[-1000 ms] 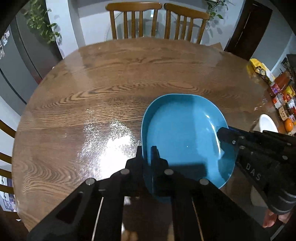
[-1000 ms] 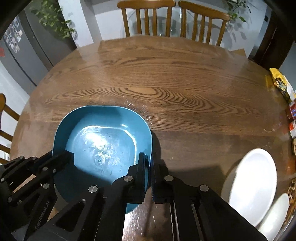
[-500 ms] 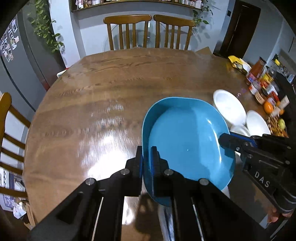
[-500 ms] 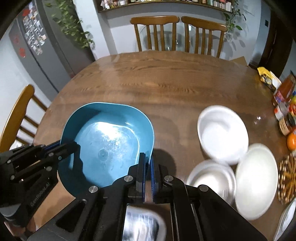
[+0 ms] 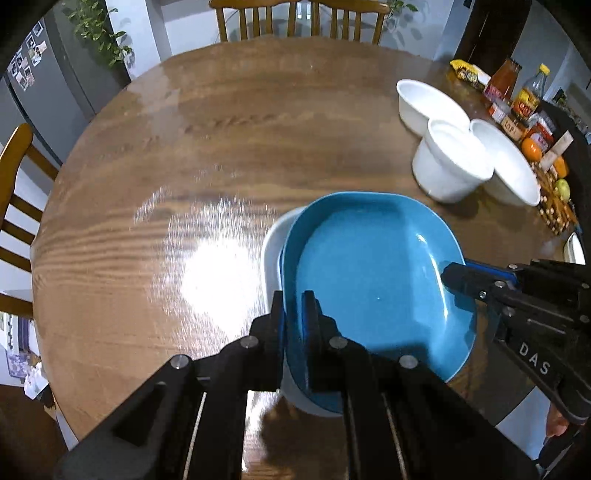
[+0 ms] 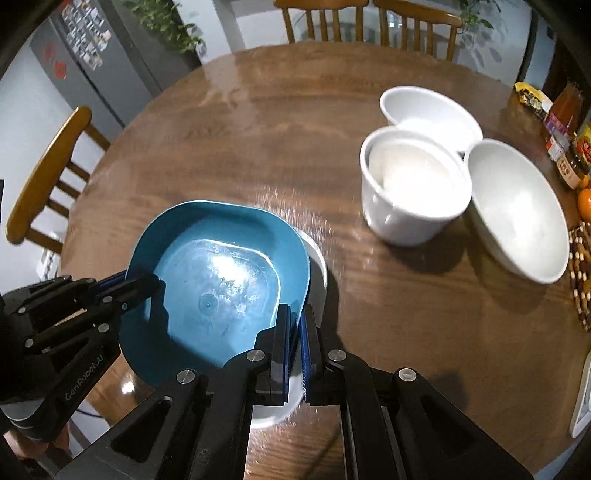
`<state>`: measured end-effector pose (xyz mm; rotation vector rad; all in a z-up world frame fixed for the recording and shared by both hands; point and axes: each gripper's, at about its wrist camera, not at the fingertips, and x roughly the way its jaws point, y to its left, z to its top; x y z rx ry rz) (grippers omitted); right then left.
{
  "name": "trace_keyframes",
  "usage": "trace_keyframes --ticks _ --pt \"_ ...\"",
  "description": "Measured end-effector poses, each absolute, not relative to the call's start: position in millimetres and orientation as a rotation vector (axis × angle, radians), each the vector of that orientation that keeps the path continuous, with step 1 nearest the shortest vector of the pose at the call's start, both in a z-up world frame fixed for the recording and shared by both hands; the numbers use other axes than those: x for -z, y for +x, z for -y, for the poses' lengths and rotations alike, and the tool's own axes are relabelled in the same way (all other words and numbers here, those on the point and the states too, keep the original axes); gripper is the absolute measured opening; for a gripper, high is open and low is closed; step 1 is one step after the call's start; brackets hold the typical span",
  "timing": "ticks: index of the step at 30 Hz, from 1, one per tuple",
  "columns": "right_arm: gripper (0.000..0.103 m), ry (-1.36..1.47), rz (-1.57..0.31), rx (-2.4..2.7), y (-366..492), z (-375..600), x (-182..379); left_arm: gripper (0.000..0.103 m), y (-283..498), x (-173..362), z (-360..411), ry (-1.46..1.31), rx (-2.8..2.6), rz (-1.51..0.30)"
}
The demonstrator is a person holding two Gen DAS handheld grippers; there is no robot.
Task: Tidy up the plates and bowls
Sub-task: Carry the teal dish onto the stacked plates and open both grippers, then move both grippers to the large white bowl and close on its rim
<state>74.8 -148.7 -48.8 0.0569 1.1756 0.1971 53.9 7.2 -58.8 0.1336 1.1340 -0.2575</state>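
Note:
A blue squarish bowl (image 5: 373, 280) is held by both grippers over a white dish (image 5: 271, 254) near the table's front edge. My left gripper (image 5: 293, 306) is shut on the bowl's left rim. My right gripper (image 6: 294, 321) is shut on its right rim; the bowl (image 6: 218, 280) covers most of the white dish (image 6: 317, 269) there. Whether the bowl rests in the dish or hangs just above it, I cannot tell. Three white bowls (image 6: 412, 192) stand together at the right; they also show in the left wrist view (image 5: 450, 162).
The round wooden table (image 5: 229, 122) has chairs (image 6: 365, 22) at the far side and one (image 6: 48, 173) at the left. Bottles, jars and fruit (image 5: 524, 107) crowd the right edge. A white plate edge (image 6: 581, 398) lies at the near right.
Both grippers carried the blue bowl back toward the front edge and down over the white dish. The white bowls and the groceries came into view at the right.

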Motion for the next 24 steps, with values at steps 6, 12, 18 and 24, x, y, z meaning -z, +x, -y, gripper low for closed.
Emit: trace_keyframes --ticks 6,12,18,24 --pt "0.006 0.012 -1.187 -0.215 72 141 57 0.009 51 71 -5 0.139 0.230 -1.138" --pt "0.007 -0.025 -1.133 -0.206 72 137 54 0.015 48 76 1 0.143 0.209 -1.115" --pt "0.010 0.002 -1.123 -0.207 61 150 50 0.036 35 68 -2 0.143 0.192 -1.089" --pt "0.014 0.072 -1.072 -0.184 54 165 37 0.070 37 50 -10 0.161 0.174 -1.006"
